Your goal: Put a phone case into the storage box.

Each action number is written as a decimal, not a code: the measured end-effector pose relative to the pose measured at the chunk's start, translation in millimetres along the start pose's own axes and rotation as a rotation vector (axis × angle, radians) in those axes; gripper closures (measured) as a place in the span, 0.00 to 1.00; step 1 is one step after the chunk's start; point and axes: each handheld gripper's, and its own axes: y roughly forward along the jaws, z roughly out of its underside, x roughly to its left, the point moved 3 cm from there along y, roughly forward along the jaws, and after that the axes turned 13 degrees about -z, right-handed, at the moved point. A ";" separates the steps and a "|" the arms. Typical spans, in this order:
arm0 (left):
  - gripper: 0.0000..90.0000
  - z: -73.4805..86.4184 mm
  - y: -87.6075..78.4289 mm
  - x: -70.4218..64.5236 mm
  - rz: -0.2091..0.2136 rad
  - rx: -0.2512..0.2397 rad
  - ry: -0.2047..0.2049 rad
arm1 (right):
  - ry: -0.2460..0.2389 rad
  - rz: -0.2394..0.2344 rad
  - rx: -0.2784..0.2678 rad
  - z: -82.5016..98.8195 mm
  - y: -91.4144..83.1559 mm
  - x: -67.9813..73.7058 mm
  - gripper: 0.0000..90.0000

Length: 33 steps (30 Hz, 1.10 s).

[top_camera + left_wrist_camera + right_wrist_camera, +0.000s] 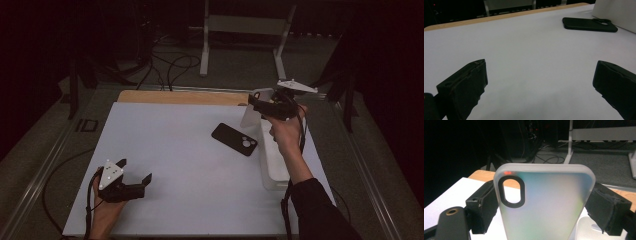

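Case point(544, 205) was up off the surface point(175, 165), clamped by its long edges in your right gripper point(267, 106) above the bin point(274, 165). Left gripper point(135, 179) rested idle, jaws apart. Phone point(234, 139) lay nearby; next, you needed to line the case over it.

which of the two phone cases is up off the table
The frosted clear case, clamped between the jaws of the right tool and held upright above the white bin. The black case lies flat on the table, untouched.
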 end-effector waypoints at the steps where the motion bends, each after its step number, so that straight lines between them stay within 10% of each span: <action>1: 0.00 0.0 0.0 0.1 -0.001 0.001 0.001 | 0.000 0.000 0.000 0.0 0.0 0.0 0.19; 33: 0.00 -0.1 -0.5 -0.1 -0.003 -0.001 -0.002 | 0.017 0.180 0.037 -0.3 -4.8 -44.5 0.19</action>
